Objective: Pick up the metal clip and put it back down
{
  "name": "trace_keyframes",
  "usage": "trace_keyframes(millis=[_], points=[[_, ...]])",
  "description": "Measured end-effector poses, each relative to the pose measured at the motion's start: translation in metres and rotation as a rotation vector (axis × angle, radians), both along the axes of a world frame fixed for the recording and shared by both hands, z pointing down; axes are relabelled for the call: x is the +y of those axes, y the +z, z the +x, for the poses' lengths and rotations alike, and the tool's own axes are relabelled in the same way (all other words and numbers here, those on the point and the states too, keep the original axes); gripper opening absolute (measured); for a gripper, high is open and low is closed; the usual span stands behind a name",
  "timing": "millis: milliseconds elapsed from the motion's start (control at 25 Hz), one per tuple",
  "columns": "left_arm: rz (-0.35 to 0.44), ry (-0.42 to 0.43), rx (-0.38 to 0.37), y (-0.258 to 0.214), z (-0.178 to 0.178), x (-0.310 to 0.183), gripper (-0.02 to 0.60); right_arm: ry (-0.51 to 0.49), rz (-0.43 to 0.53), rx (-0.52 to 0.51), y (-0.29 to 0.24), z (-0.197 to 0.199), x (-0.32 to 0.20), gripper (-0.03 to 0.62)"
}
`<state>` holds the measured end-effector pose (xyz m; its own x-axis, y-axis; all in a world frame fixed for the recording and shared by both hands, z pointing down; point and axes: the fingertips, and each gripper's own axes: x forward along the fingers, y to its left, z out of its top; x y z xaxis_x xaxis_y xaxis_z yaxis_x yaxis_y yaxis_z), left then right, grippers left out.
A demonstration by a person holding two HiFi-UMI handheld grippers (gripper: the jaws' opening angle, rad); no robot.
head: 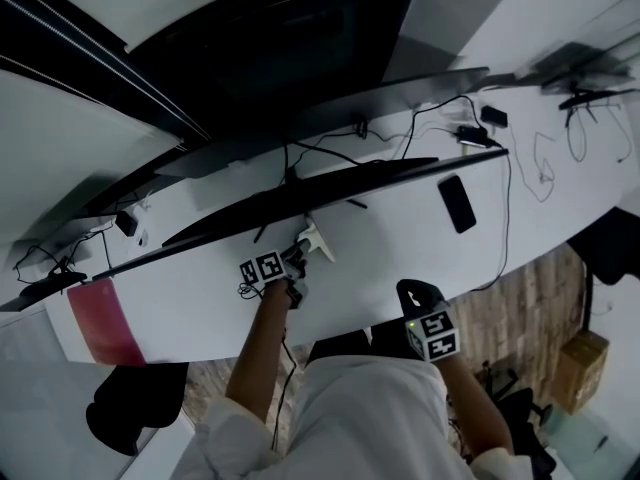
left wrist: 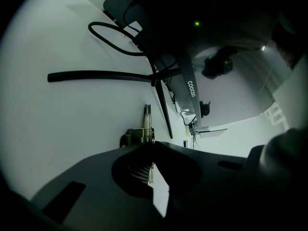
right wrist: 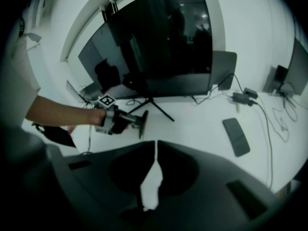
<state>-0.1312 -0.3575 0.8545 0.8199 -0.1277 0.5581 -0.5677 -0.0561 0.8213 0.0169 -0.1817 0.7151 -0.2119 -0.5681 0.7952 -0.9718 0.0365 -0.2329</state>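
Observation:
The metal clip [left wrist: 138, 135] sits on the white desk [left wrist: 72, 124] right at the tips of my left gripper [left wrist: 150, 147]. Its two wire handles [left wrist: 147, 113] point away from me. The left jaws are closed together with the clip's near end caught between the tips and hidden there. In the head view the left gripper [head: 303, 255] reaches under the monitor's lower edge, a pale bit of the clip [head: 317, 240] showing at its tip. My right gripper [right wrist: 156, 146] is shut on nothing and hangs over the desk's near edge, well right of the clip [head: 420, 300].
A wide dark monitor [right wrist: 163, 37] stands behind, its thin stand legs [left wrist: 110, 75] spread on the desk close to the clip. A black phone [right wrist: 237, 136] lies to the right. Cables and a power adaptor [head: 475, 135] run along the back right. A red patch [head: 100, 323] marks the desk's left end.

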Motion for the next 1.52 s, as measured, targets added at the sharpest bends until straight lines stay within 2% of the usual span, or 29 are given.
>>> trace_keyframes(millis=[880, 1320, 1520], points=[[0.046, -0.001, 0.027, -0.044, -0.028, 0.036, 0.033, -0.026, 0.065, 0.054, -0.03, -0.013, 0.014, 0.036], [0.057, -0.068, 0.042, -0.075, -0.038, 0.063, 0.032, -0.102, 0.124, 0.083, -0.045, 0.004, 0.017, 0.037], [0.073, -0.114, 0.024, -0.087, -0.037, 0.083, 0.033, -0.148, 0.132, 0.067, -0.047, 0.019, 0.023, 0.037]])
